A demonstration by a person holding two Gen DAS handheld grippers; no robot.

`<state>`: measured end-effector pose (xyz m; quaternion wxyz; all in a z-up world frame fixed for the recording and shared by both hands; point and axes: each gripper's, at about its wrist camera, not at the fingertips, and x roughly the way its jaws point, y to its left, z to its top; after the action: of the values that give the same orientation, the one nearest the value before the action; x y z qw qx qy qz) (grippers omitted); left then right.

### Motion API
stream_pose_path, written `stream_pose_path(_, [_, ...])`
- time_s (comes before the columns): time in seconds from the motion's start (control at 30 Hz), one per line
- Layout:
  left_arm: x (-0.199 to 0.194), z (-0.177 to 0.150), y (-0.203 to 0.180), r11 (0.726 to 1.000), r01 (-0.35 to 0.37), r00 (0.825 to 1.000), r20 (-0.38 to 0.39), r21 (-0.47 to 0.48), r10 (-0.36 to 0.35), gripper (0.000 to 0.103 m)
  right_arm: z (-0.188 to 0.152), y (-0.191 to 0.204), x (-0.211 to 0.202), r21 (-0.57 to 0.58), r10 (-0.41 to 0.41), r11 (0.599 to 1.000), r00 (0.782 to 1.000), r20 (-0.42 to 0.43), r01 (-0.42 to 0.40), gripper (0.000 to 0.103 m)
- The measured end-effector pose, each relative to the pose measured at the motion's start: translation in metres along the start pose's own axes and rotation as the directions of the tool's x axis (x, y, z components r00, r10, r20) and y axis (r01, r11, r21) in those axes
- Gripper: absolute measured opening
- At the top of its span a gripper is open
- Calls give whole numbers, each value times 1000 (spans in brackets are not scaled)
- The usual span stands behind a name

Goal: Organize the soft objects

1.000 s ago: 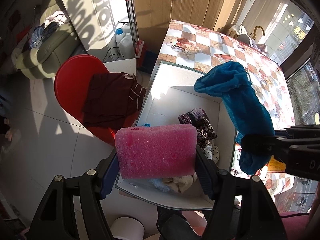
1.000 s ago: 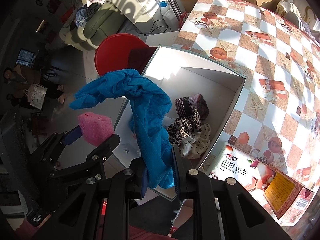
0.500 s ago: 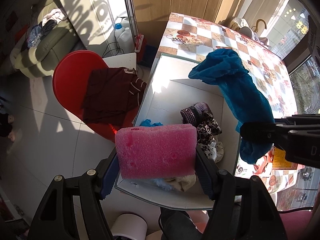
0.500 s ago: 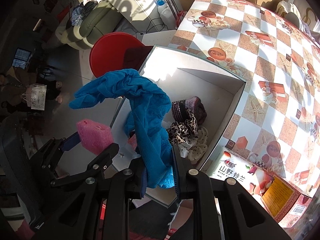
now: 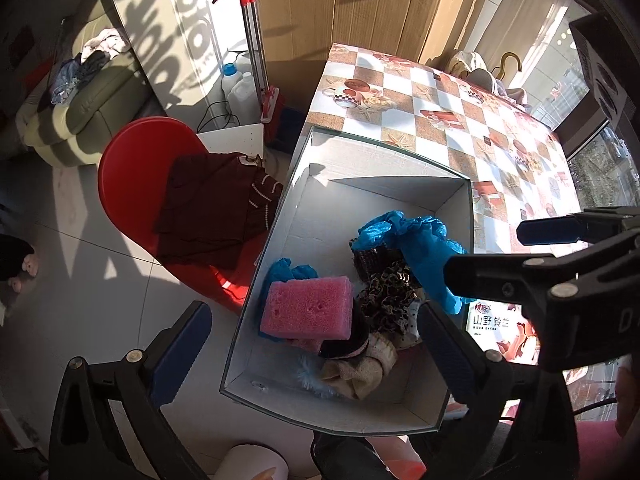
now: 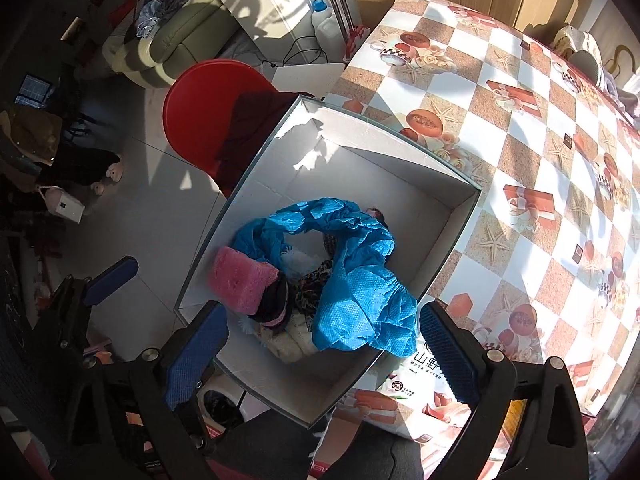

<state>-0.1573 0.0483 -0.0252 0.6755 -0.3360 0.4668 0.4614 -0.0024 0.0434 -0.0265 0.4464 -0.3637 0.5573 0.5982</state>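
While over the white box (image 5: 304, 208):
Left view: left gripper (image 5: 316, 344) jaws opening wide, empty; pink sponge (image 5: 308, 308), clamped a second ago, lies on the pile inside.
Right view: right gripper (image 6: 320, 344) opening, empty; blue cloth (image 6: 360, 280), released, draped in the box.
Carton (image 6: 404, 384) print: "山野".

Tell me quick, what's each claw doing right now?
Left gripper: jaws opening, nothing held; pink sponge lies below.
Right gripper: jaws opening, nothing held.
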Motion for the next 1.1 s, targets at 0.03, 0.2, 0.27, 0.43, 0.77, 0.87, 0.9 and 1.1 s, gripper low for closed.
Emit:
stream_pose_path(0.03, [-2, 1, 2, 1000, 5, 1000, 9, -6, -5, 103, 0, -1, 0, 1, -10, 1000, 1000, -7, 10, 99])
stream_pose_path(0.2, [-20, 5, 7, 1000, -12, 998, 68, -4, 12, 103, -5, -9, 1, 12, -37, 999, 999, -25, 37, 102])
stream_pose_path(0.27, [-26, 6, 8, 999, -34, 997, 74, 5, 34, 103, -8, -10, -1, 9, -29, 1000, 999, -28, 29, 102])
stream_pose_path(0.43, [-24, 1, 6, 998, -31, 1000, -1, 47, 31, 103, -17, -3, -14, -7, -63, 998, 998, 12, 63, 102])
stream_pose_path(0.77, [-18, -16, -6, 997, -54, 997, -53, 62, 57, 103, -26, -3, -3, 38, -70, 997, 997, -27, 71, 102])
stream_pose_path(0.87, [-18, -17, -4, 997, -60, 997, -54, 57, 63, 103, -28, -1, -2, 36, -73, 997, 997, -30, 74, 102])
stream_pose_path(0.9, [-17, -18, -4, 997, -58, 996, -58, 55, 61, 103, -29, -1, -2, 34, -73, 997, 997, -32, 74, 102])
stream_pose_path(1.1, [-16, -19, -3, 997, -49, 996, -65, 52, 53, 103, -32, 3, 1, 24, -79, 997, 996, -44, 80, 102])
